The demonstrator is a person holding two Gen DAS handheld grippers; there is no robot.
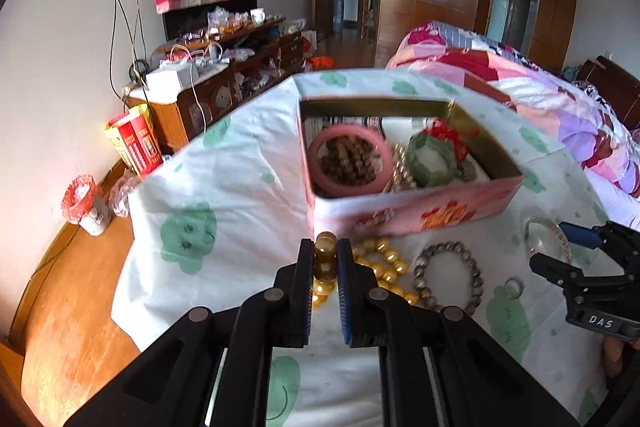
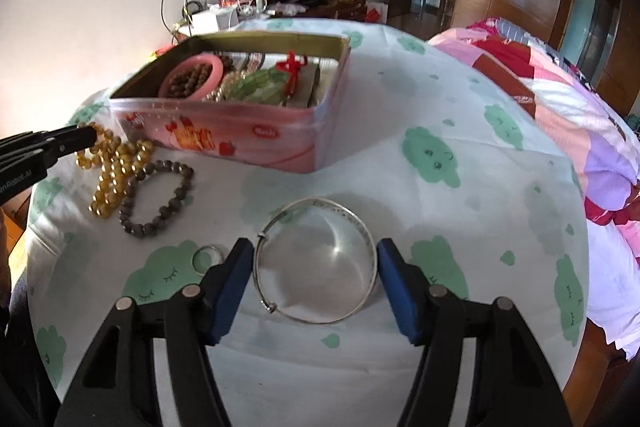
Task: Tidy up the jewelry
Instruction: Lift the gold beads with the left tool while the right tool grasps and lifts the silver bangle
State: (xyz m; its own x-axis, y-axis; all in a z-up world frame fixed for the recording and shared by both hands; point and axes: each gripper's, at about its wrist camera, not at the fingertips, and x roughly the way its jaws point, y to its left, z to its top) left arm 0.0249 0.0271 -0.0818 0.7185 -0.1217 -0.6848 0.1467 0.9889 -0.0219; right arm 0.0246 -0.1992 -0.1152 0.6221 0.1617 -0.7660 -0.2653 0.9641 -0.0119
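Silver bangle (image 2: pixel 316 263) lies flat on the cloud-print sheet (image 2: pixel 400 167), directly ahead of the right hand-held gripper (image 2: pixel 316 267) and between its blue pads (image 2: pixel 234 279); jaws spread to either side of the ring, pads not visibly pressing it; a round hoop, so no real long axis, its clasp end toward the left pad; small silver ring (image 2: pixel 208 257) sits just left of that pad; right hand clearly the nearer one to the bangle, gripper pitched down at the sheet; pink tin box (image 2: pixel 224 135) beyond and to the left, already holding bracelets; left hand-held gripper (image 1: pixel 325 259) pinched tight on an amber bead string (image 1: pixel 380 263), just in front of the tin's near wall, grey bead bracelet (image 1: pixel 448 275) beside it.
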